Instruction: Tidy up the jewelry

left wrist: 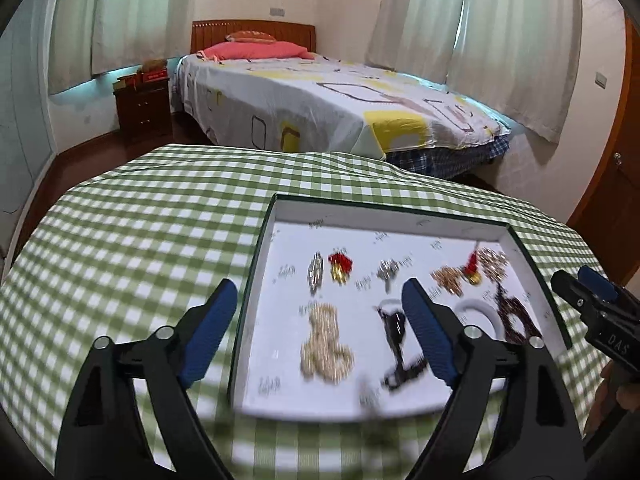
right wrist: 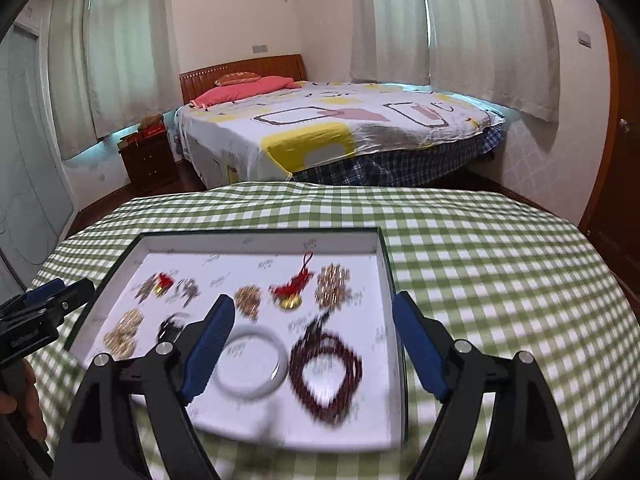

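— Where is the jewelry?

— All of it lies in a shallow white tray (left wrist: 280, 220) with a dark rim, on a table under a green checked cloth (left wrist: 140, 220). In the left wrist view the tray fills the lower right of the frame; in the right wrist view it sits at lower left.

— What is in it?

— Along the far row, two red tassels with gold bells (right wrist: 290, 294), some silver pieces (left wrist: 315, 271) and gold clusters (right wrist: 333, 284). Nearer the camera, a pale gold chain in a heap (left wrist: 326, 344), a black cord (left wrist: 394, 344), a white bangle (right wrist: 250, 360) and a coil of dark red beads (right wrist: 326, 376). The lower parts of both views are blurred, so finer detail is lost.

— And the tongs?

— The left gripper (left wrist: 320, 332) stands with its blue pads wide apart, one over the cloth and one over the tray, with nothing clamped. The right gripper (right wrist: 308, 344) is spread just as wide above the bangle and the beads, touching neither. A hand (left wrist: 612, 396) shows at the right edge of the left view.

— Beyond the table?

— A bed (right wrist: 360, 136) with a patterned sheet and a pink pillow (right wrist: 240, 90) in the middle of the frame, a dark nightstand (left wrist: 144, 108) at left, pale curtains (left wrist: 512, 32) across the top, and a wooden door (right wrist: 624, 160) at the right edge.
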{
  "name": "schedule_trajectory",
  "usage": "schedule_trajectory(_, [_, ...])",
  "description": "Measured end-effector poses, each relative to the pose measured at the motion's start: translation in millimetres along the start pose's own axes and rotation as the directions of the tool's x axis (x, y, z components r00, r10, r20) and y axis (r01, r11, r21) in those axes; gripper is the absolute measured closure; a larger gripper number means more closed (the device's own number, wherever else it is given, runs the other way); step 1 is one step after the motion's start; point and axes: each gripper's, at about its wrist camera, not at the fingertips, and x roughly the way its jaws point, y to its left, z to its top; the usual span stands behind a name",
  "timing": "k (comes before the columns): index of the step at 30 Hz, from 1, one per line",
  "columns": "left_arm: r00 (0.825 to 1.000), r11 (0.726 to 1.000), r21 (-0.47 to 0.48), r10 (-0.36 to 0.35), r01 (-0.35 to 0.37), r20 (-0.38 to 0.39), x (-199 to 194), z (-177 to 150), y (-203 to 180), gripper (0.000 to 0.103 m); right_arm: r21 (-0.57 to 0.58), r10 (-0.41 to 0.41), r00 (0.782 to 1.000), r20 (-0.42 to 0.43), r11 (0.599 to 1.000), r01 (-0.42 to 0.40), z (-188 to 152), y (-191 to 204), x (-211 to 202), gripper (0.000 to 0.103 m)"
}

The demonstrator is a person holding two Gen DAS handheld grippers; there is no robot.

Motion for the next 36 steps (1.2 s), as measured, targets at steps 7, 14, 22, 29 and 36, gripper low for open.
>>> schedule_trajectory(7, [0.999,1.0,0.028,0.006,-0.007,0.035,-65,-20,-5,0.013,0.002,0.011,1.0,0.004,1.0,-0.011,-17,11,-46,0.023])
schedule_trajectory(14, [0.994,0.999,0.034,0.031,-0.035,0.1,-131,-31,-5,0.01,-0.031,0.022,0.998,0.059,0.999,-0.02,-19,23,-99,0.022])
schedule_trajectory(22, [0.985,0.999,0.018,0.037,-0.04,0.167,-190,-32,0,0.006,-0.057,0.032,0.993,0.118,0.998,-0.026,-20,32,-149,0.022])
schedule_trajectory(29, [0.978,0.999,0.008,0.04,-0.043,0.206,-219,-33,1,0.006,-0.067,0.033,0.987,0.16,0.997,-0.022,-20,35,-182,0.022])
schedule_trajectory(36, [0.973,0.999,0.014,0.031,-0.036,0.228,-235,-35,-2,0.006,-0.075,0.041,0.981,0.187,0.997,-0.027,-21,39,-197,0.021])
